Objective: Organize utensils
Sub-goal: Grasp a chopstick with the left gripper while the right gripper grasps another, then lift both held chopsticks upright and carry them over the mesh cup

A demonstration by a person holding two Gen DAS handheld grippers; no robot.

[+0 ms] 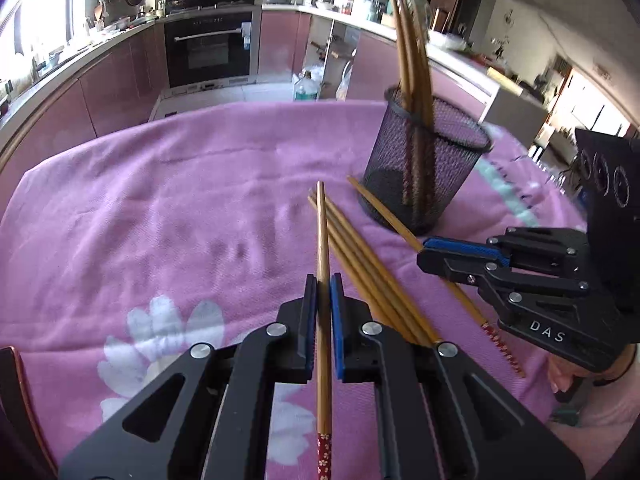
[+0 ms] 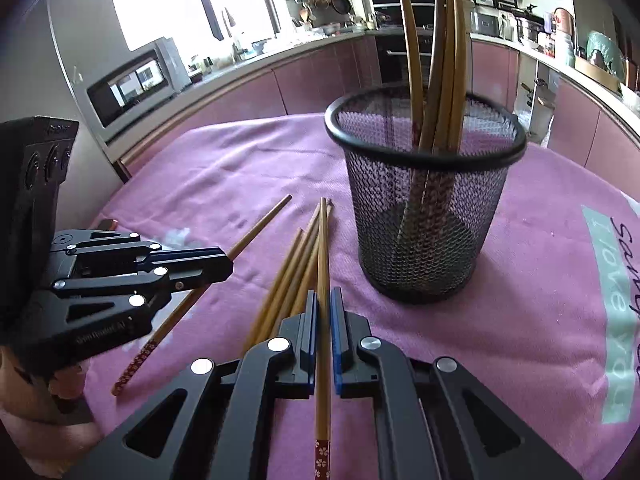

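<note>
The black wire-mesh cylindrical holder stands upright on the pink cloth with several bamboo chopsticks standing inside. A loose bundle of bamboo chopsticks lies flat just beside the holder's base. The left gripper is clamped on one bamboo chopstick. The right gripper is likewise clamped on another single chopstick, nearer the holder.
</note>
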